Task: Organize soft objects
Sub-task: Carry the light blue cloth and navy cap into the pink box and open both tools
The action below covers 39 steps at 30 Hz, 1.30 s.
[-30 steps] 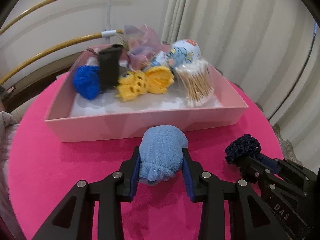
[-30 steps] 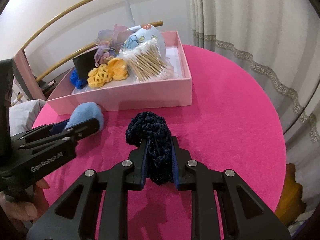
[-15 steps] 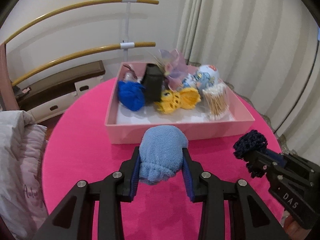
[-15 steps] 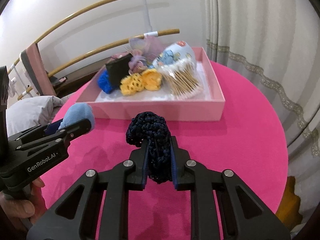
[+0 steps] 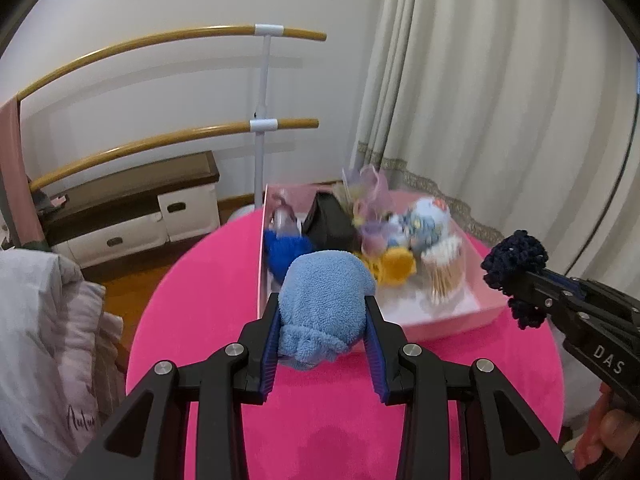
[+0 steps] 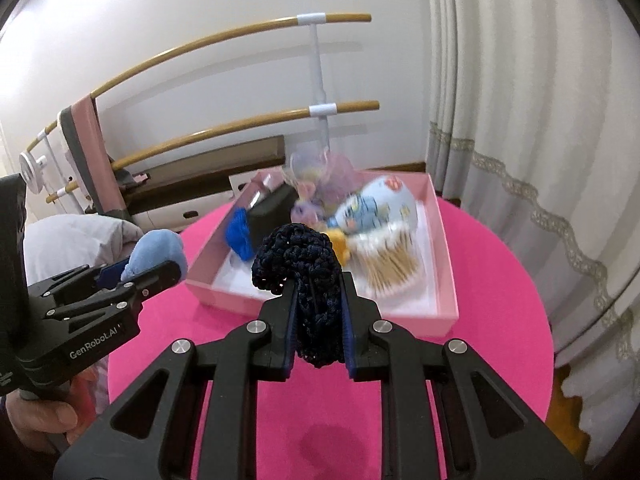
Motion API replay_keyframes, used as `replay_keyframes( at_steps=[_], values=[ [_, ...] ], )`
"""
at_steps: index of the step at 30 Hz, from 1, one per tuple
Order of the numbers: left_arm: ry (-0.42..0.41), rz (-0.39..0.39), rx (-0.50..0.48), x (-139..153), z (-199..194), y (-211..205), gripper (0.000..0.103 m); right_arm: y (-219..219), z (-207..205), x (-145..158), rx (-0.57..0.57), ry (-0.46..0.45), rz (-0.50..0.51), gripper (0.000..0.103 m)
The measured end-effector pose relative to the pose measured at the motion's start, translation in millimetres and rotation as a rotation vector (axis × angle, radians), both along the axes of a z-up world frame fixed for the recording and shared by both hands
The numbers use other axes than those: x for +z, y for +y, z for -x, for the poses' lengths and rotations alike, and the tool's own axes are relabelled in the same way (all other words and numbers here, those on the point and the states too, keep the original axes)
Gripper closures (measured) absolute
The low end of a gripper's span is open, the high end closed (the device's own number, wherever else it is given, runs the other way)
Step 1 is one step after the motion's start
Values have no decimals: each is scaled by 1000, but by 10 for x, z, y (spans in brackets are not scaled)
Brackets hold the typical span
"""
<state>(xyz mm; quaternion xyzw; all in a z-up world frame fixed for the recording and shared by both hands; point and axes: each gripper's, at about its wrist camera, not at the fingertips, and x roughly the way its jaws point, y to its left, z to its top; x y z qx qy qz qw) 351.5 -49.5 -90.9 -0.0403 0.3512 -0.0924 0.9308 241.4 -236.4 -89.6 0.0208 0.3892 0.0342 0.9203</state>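
Soft objects mid-sort above a round pink tabletop (image 5: 208, 280): two of them aloft in jaws, the rest (as far as visible) already piled in the pink box (image 5: 448, 322). Inside that box, blurred but legible: a blue puff (image 5: 286, 250), a black pouch (image 5: 330, 222), a yellow knit piece (image 5: 394, 266), a bundle of cotton swabs (image 5: 444, 270), a cartoon-print pillow (image 6: 370, 206) and some pale purple fabric (image 5: 370, 190) at the back. Nothing loose seen on the tabletop itself, so judged near the end: only the two held pieces left to place.

Left gripper (image 5: 322, 330) clamped on a light blue towel roll (image 5: 324, 298), raised over the tabletop and aimed at the near left corner of the box. Right gripper (image 6: 318, 314) squeezed tight on a navy crochet piece (image 6: 298, 258), likewise lifted clear of the surface, pointing at the box's near wall. Both held roughly level, side by side, each visible at the edge of the other's view (left gripper (image 6: 132, 280), right gripper (image 5: 520, 286)). Neither item over the box interior yet; a short carry forward and a release likely needed for each.
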Motion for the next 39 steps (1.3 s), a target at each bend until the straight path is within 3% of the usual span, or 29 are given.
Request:
replay_keyframes(
  at_steps=[12, 28, 30, 31, 32, 34, 36, 39],
  values=[
    [-22, -17, -14, 225, -612, -91, 68, -25, -619, 111, 28, 15, -53, 86],
    [66, -23, -23, -174, -1223, -296, 67, -177, -1001, -268, 9, 102, -80, 86],
    [75, -27, -20, -239, -1272, -315, 63, -188, -1033, -338, 7, 119, -84, 83],
    [85, -32, -19, -278, -1303, -331, 55, -188, -1053, -365, 6, 127, -84, 80],
    [97, -40, -18, -327, -1343, -360, 39, -192, -1063, -393, 5, 134, -86, 73],
    [91, -45, -11, -368, -1351, -354, 21, -208, -1064, -439, 0, 141, -91, 65],
    [76, -37, -3, -377, -1336, -332, 15, -229, -1047, -471, -5, 145, -97, 61],
    [75, -22, 21, -375, -1314, -265, 8, -262, -1006, -474, -18, 140, -104, 45]
  ],
)
